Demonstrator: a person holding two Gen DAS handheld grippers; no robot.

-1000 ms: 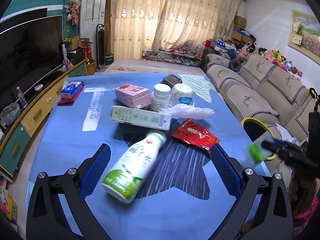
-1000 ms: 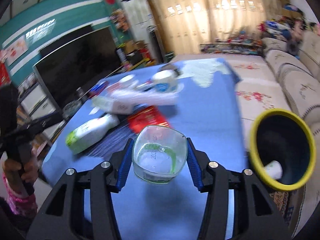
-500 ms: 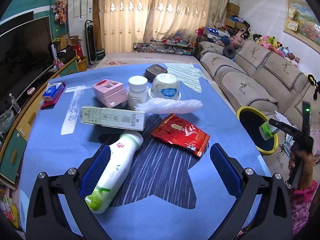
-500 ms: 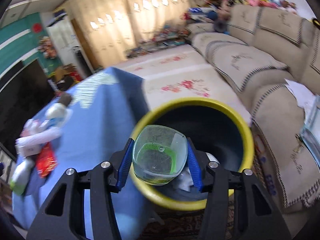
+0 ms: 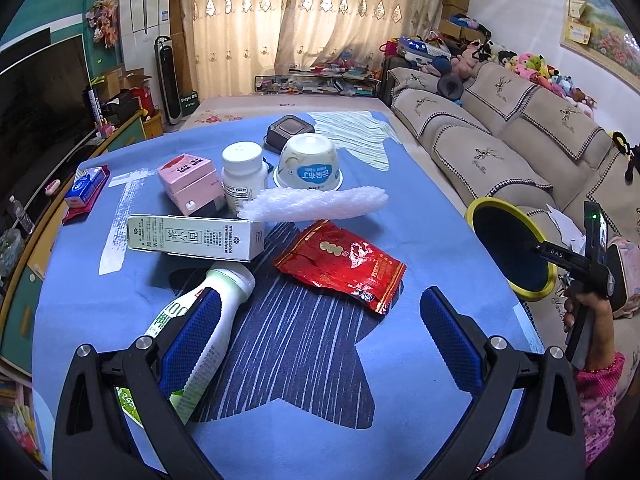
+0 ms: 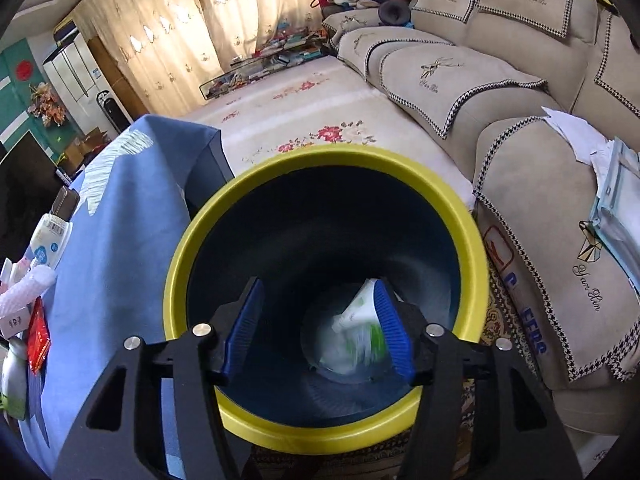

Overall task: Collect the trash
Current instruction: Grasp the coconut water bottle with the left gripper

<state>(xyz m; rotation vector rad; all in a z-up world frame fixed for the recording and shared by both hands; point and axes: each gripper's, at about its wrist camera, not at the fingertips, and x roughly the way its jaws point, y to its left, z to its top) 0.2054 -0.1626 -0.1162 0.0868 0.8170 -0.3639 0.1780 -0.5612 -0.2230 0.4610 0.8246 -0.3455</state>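
Right wrist view: right gripper (image 6: 318, 322) over the yellow-rimmed bin (image 6: 320, 168), jaws opening with nothing pinched, blurred cup (image 6: 354, 340) down inside the bin; left gripper (image 5: 316, 332) spread wide above the table (image 5: 420, 208), bottle (image 5: 200, 328) beside its left finger.
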